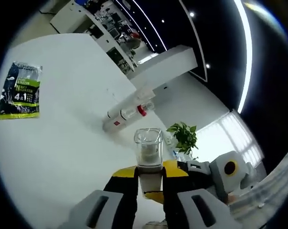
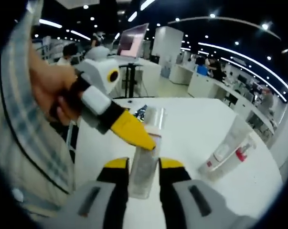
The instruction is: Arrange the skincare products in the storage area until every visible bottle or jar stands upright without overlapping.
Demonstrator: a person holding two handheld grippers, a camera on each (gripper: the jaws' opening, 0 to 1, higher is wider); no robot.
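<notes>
Both hand-held grippers, left (image 1: 149, 191) and right (image 2: 144, 183), are clamped on one clear bottle (image 2: 146, 160) above the desk (image 2: 196, 129); two white tubes (image 2: 229, 145) lie near its far edge.

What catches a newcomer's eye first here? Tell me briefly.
The clear bottle, pinched between both grippers at once: the left gripper and the right gripper hold it over the white table. Beyond it lie two white tubes on their sides, and a dark sachet lies flat farther off.
</notes>
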